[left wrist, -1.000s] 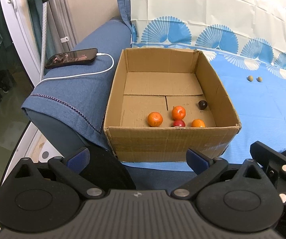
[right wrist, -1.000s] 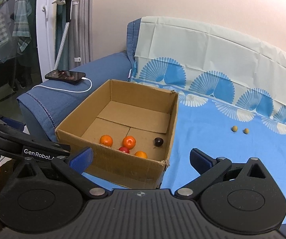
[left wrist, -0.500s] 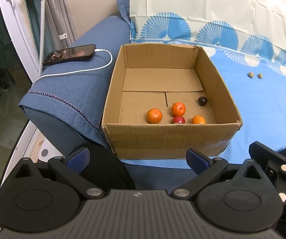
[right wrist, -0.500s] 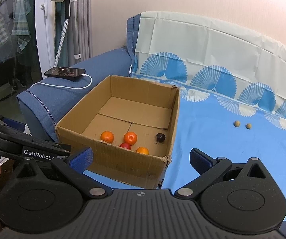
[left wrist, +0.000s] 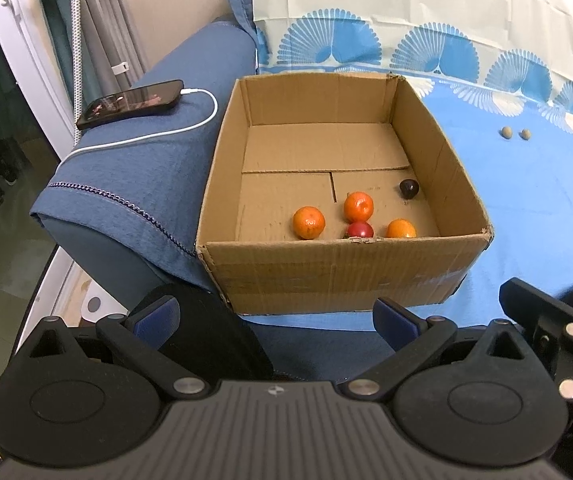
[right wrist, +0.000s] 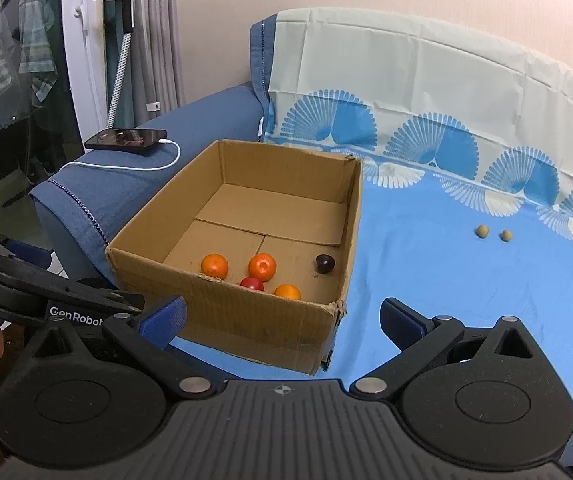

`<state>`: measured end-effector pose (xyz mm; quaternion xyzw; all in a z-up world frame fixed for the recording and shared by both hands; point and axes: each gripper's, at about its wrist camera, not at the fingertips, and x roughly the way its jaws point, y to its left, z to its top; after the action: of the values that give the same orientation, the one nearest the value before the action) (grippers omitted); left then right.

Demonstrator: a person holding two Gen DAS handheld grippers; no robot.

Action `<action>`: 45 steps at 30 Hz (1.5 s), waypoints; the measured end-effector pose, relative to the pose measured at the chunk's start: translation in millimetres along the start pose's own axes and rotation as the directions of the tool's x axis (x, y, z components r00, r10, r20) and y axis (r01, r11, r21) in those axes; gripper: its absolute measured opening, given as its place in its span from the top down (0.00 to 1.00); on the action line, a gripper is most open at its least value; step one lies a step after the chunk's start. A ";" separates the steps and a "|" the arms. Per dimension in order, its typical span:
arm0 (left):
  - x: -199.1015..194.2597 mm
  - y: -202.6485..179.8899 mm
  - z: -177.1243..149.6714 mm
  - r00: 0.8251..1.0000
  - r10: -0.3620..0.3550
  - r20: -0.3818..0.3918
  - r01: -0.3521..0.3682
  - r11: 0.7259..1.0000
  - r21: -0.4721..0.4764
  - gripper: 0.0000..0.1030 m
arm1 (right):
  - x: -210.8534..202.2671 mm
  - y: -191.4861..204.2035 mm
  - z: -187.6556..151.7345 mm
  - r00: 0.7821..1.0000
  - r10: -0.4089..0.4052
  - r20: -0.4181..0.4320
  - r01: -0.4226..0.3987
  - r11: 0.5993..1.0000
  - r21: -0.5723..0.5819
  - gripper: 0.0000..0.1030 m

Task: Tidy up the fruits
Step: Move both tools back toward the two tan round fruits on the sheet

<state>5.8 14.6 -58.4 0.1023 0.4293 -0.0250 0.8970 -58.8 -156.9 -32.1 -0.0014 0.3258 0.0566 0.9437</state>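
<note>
Nearest in the left wrist view, the left gripper hovers short of the box with its blue-padded fingers spread wide and nothing between them. In the right wrist view the right gripper is the same, fingers apart and empty, held over the blue patterned sheet just beside the box's near right corner.

Next out is the open brown cardboard box, set on the sheet against the blue sofa armrest. Five fruits cluster at its near end: three round orange tangerines, a small red fruit touching the near wall, and a dark plum-coloured fruit near the right wall.

Farther off, well apart from the box, two small tan round fruits lie side by side on the sheet. They look like the last pieces to gather, and the right gripper is nearer. I would come down on one from above, straddling it without nudging its neighbour, and close gently, since something that small and round will likely roll or squirt out.

On the armrest a black phone lies charging on a white cable.
</note>
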 end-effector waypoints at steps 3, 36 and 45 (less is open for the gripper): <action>2.8 -3.6 2.0 1.000 0.005 -0.006 -0.005 1.000 0.015 0.00 | 3.8 -5.9 -0.8 1.000 0.002 -0.003 -0.002 1.000 0.021 0.01; 26.2 -180.6 112.5 0.989 -0.144 0.027 0.132 0.954 0.270 0.00 | 11.0 -214.0 -27.2 0.955 -0.295 -0.037 0.285 0.873 0.396 0.01; 76.0 -259.9 167.8 0.977 -0.214 -0.013 0.209 0.938 0.275 0.00 | 39.0 -285.9 -30.3 0.921 -0.385 -0.057 0.368 0.815 0.447 0.01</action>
<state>147.6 -270.7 -56.9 0.1788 0.4226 -0.1814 0.8698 -16.1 -438.0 -89.7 0.1534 0.3062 -0.2079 0.9162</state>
